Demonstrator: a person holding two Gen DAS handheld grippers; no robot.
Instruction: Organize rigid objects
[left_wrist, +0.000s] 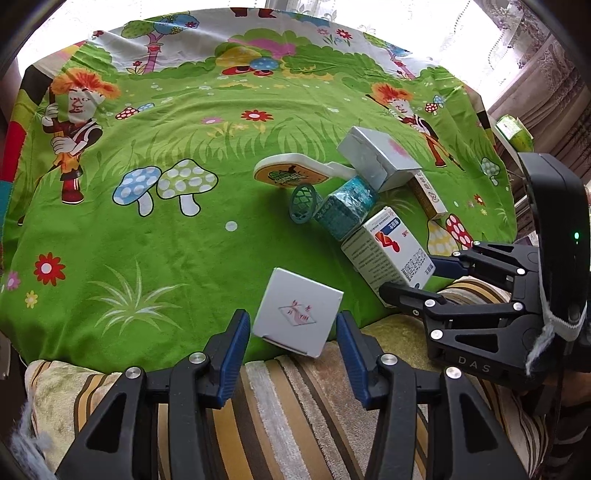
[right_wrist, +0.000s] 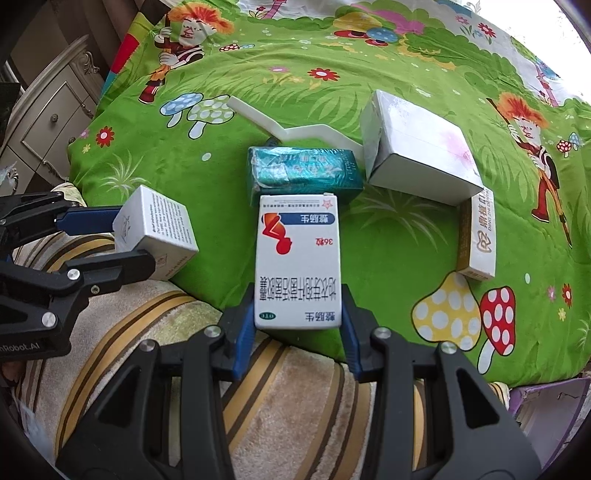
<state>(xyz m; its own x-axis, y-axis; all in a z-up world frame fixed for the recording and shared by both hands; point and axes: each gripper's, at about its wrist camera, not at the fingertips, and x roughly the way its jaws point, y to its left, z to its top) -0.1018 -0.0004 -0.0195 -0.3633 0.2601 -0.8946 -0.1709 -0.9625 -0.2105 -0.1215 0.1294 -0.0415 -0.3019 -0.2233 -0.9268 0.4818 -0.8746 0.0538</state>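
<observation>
A small white cube box (left_wrist: 299, 314) (right_wrist: 155, 232) sits tilted at the near edge of the green cartoon cloth (left_wrist: 184, 240). My left gripper (left_wrist: 293, 332) (right_wrist: 136, 240) straddles it, open, with thin gaps between the blue pads and the box. My right gripper (right_wrist: 298, 317) (left_wrist: 413, 277) is shut on the near end of a white medicine box (right_wrist: 297, 258) (left_wrist: 388, 254) with a red figure. Behind it lie a teal box (right_wrist: 303, 171) (left_wrist: 347, 206), a large white box (right_wrist: 417, 155) (left_wrist: 380, 157) and a narrow gold box (right_wrist: 476, 236) (left_wrist: 428, 195).
A white paddle (left_wrist: 291, 171) (right_wrist: 295, 129) and a small teal mesh cup (left_wrist: 304, 203) lie behind the teal box. A striped cushion (left_wrist: 288, 387) (right_wrist: 147, 332) borders the cloth's near edge. A pale cabinet (right_wrist: 48, 122) stands at the left.
</observation>
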